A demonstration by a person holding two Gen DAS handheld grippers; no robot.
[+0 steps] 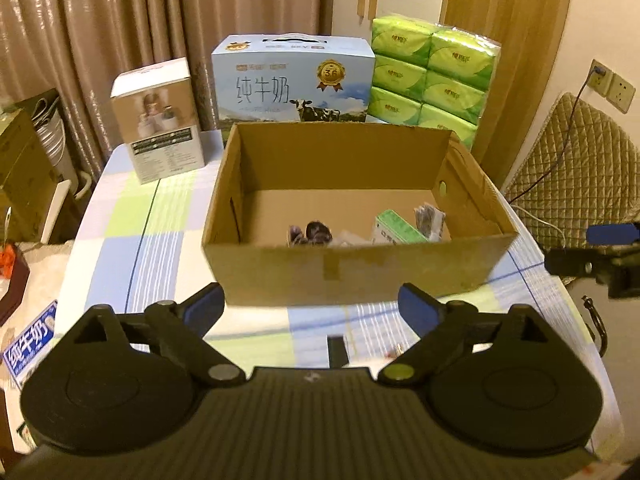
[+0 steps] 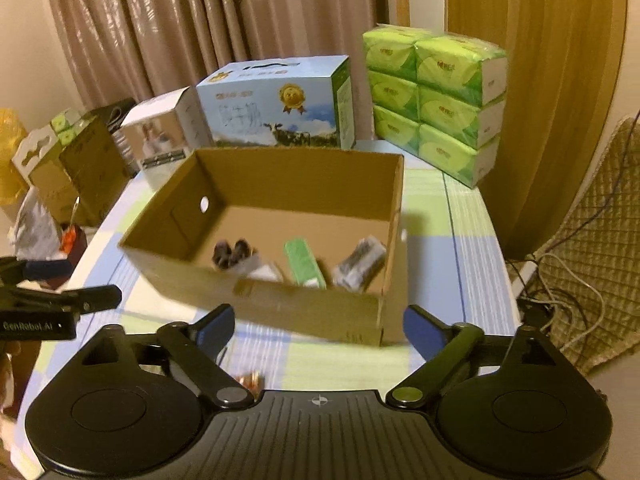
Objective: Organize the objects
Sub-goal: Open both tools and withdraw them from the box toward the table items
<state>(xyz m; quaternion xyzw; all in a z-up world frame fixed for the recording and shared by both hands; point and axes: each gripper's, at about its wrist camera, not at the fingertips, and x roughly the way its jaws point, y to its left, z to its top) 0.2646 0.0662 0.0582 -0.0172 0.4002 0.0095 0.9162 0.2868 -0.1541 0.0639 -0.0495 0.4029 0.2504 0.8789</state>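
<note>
Left wrist view: the left gripper [image 1: 311,307] is spread wide and empty, just short of the cardboard box [image 1: 352,272] on the table [image 1: 120,216]. The right gripper [image 2: 319,322] is likewise wide apart, nothing gripped.

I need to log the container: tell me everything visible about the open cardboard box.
The cardboard box is plain brown corrugated card, open-topped and upright on the checked tablecloth. A round hole pierces a side wall and a tape strip marks its near face. Small items lie on its floor, among them a green packet. Neither claw touches it.
</note>
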